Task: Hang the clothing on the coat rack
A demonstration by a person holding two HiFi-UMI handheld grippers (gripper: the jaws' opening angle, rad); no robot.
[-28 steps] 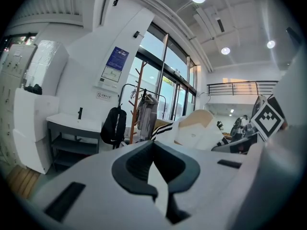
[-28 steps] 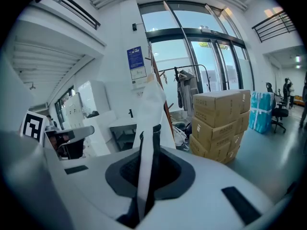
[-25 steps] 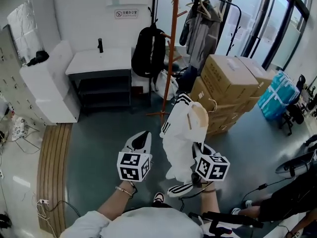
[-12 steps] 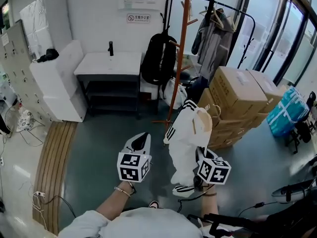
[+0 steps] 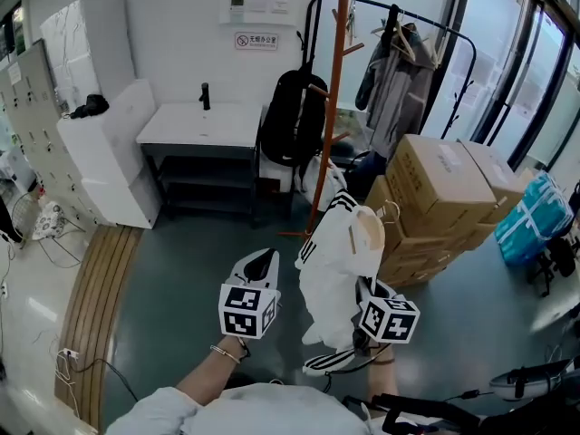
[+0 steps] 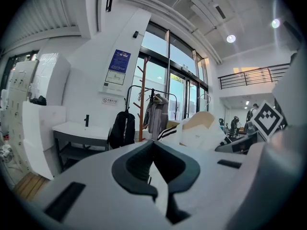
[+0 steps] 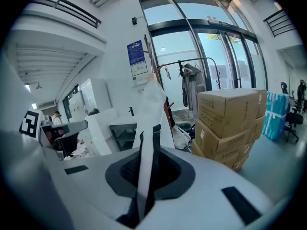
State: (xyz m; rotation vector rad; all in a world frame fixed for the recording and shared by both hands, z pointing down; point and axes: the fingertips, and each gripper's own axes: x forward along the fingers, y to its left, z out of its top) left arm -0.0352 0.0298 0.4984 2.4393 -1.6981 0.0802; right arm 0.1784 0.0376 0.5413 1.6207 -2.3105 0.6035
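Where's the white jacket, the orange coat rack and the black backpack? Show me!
white jacket [image 5: 337, 263]: head view, middle of its white body.
orange coat rack [image 5: 335, 53]: head view, on its upright pole.
black backpack [image 5: 290, 120]: head view, middle of the bag.

The coat rack [image 5: 331, 107] stood at twelve o'clock from the garment [image 5: 335, 270], a backpack [image 5: 292, 120] on its nine o'clock side; boxes [image 5: 439, 184] sat at two o'clock, a table [image 5: 199, 125] at ten o'clock.

Open floor [image 5: 186, 270], boxes [image 5: 444, 184] beside coat rack [image 5: 332, 71]
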